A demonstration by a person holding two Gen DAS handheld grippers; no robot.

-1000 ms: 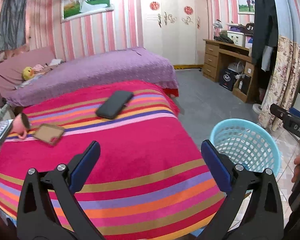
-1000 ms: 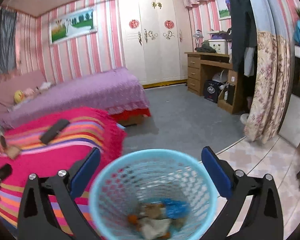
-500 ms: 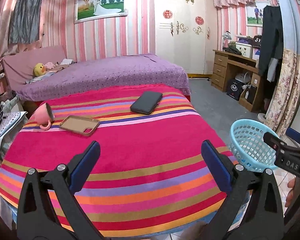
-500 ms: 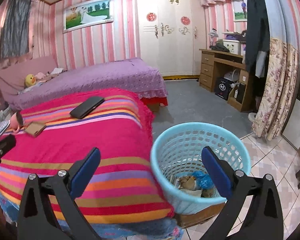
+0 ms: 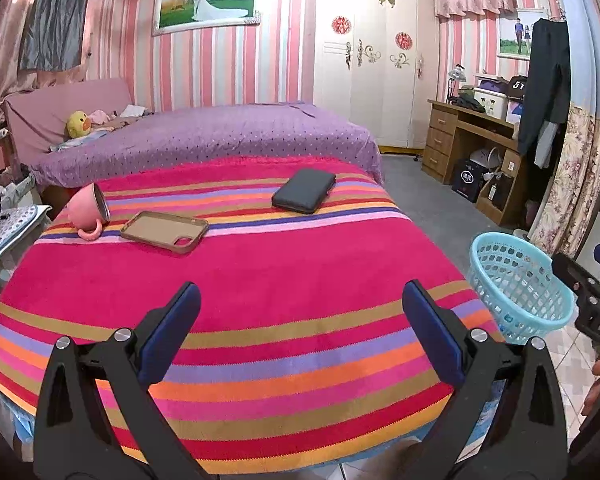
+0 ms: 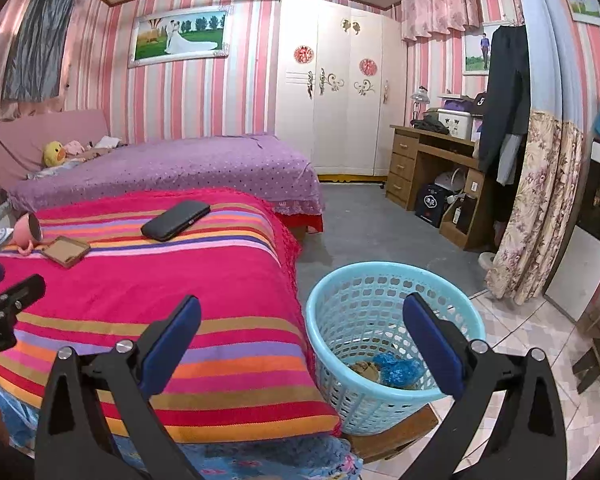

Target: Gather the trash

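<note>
Now trash (image 6: 388, 368) in basket (image 6: 364, 276) btwn open right claw (image 6: 300, 332) fingers.

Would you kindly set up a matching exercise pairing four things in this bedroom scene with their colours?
Things:
1. mug
2. basket
3. wallet
4. phone case

Colours:
A. light blue
B. tan
C. pink
D. black

Pairs: 1-C, 2-A, 3-D, 4-B
</note>
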